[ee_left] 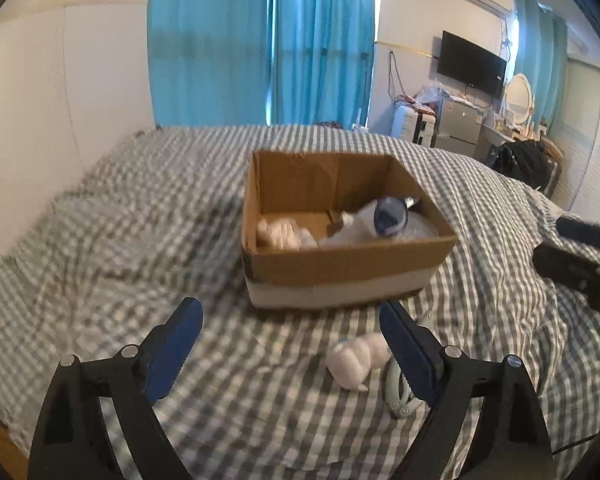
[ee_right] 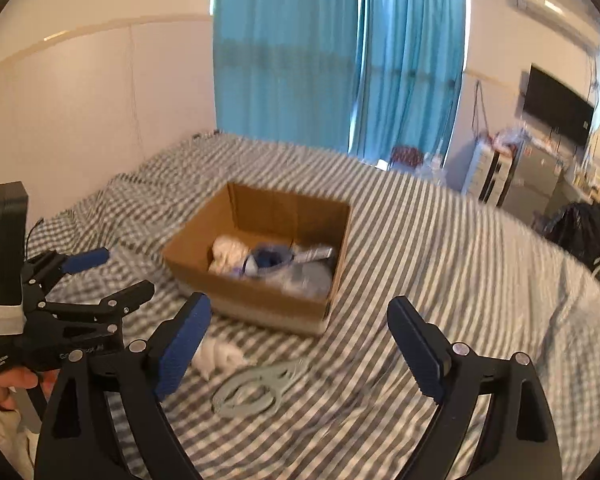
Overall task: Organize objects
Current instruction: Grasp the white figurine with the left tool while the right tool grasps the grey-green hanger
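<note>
An open cardboard box stands on the checked bed and holds a cream soft item, a clear bag and a blue-capped thing. A white rolled item and pale green scissors lie on the bedsheet in front of the box. My left gripper is open and empty, just before the white item. My right gripper is open and empty above the scissors. The left gripper also shows at the left of the right wrist view.
The bed runs to a white wall on the left and blue curtains behind. A TV, a small fridge and clutter stand at the far right. A black bag sits off the bed's right side.
</note>
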Available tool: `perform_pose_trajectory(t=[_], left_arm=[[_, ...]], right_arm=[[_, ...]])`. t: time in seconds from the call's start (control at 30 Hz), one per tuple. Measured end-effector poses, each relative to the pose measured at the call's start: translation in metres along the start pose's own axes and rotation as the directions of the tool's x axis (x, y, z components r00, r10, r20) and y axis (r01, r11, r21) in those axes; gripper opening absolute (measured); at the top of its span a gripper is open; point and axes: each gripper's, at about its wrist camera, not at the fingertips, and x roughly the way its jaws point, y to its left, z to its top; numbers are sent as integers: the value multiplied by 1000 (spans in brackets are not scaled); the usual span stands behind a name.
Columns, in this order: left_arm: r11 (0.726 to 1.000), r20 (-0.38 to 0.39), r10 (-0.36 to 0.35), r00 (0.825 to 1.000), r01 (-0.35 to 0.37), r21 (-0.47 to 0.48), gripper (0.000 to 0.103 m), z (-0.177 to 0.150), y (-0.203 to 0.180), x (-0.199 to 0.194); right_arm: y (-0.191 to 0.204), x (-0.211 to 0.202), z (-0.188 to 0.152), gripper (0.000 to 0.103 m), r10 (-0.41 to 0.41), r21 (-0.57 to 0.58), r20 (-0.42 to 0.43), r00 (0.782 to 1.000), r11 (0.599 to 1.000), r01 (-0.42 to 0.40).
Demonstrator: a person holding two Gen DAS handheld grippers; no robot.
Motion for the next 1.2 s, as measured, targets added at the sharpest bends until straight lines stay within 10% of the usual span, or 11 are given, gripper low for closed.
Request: perform_pose_trajectory(t=[0.73,0.87,1.2], left_arm=[[987,-142,-31,989,52,153,92,-52,-50,108],[977,-162,-100,982,128,173,64,-53,-53,104],[991,-151,53,987,-33,133,64,-53,-21,65]], right_arm=[[-51,108,-97,103,-50,183,-208,977,979,88],[-50,110,-99,103,-46,185,-234,971,979,91],[-17,95,-88,103,-75,122,-222,972,987,103]])
